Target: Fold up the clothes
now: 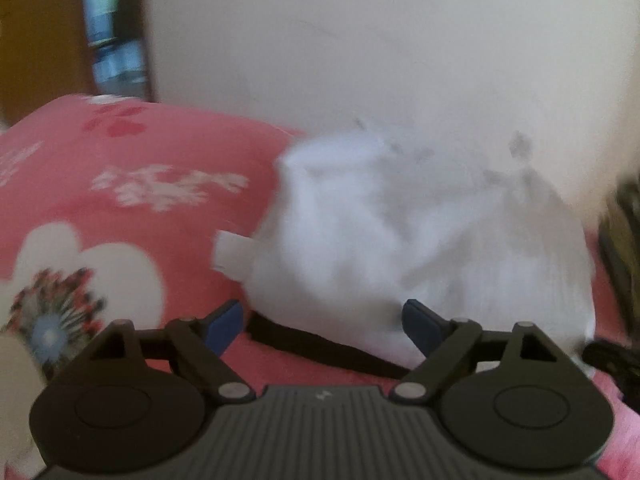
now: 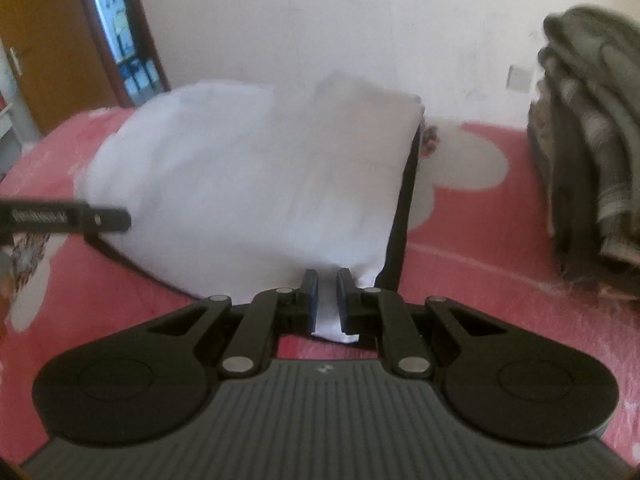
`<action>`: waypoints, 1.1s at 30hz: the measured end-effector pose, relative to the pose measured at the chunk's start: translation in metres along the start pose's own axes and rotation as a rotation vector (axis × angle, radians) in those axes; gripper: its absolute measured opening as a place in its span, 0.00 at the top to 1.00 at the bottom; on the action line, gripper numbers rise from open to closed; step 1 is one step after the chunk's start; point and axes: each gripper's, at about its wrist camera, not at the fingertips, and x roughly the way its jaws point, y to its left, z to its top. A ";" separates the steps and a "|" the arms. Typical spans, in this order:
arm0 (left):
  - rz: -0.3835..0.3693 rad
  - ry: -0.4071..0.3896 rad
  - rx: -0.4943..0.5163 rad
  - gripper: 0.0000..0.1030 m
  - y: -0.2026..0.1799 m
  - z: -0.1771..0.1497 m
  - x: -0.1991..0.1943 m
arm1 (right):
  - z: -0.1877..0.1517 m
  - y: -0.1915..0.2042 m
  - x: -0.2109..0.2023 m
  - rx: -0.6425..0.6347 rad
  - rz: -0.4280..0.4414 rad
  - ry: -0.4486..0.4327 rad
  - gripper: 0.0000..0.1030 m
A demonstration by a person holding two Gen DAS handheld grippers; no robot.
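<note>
White garment (image 2: pixel 248 184) lies bunched on the pink floral bed (image 2: pixel 480 280); right gripper (image 2: pixel 327 300) fingers clamped on its hem at 6 o'clock, left gripper (image 1: pixel 322 326) fingers spread apart, holding nothing

Each hand-held gripper was black plastic: the left gripper (image 1: pixel 322 320) and the right gripper (image 2: pixel 327 300) shared a grey ribbed body with a small pale logo at its centre, flanked by two round black discs. Angled linkage arms with triangular cut-outs ran forward, pinned by silver rivets. The jaws carried blue pads. A side bar bore blurred, unreadable white lettering.
</note>
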 end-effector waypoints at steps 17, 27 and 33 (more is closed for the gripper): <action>-0.108 0.033 0.108 0.03 0.050 -0.052 -0.245 | -0.084 0.124 -0.246 0.125 -0.129 0.009 0.15; 0.036 -0.009 0.289 0.01 0.043 -0.067 -0.314 | -0.084 0.146 -0.290 0.162 -0.286 0.017 0.05; 0.027 -0.026 0.207 0.01 0.052 -0.077 -0.327 | -0.091 0.157 -0.308 0.129 -0.341 0.009 0.01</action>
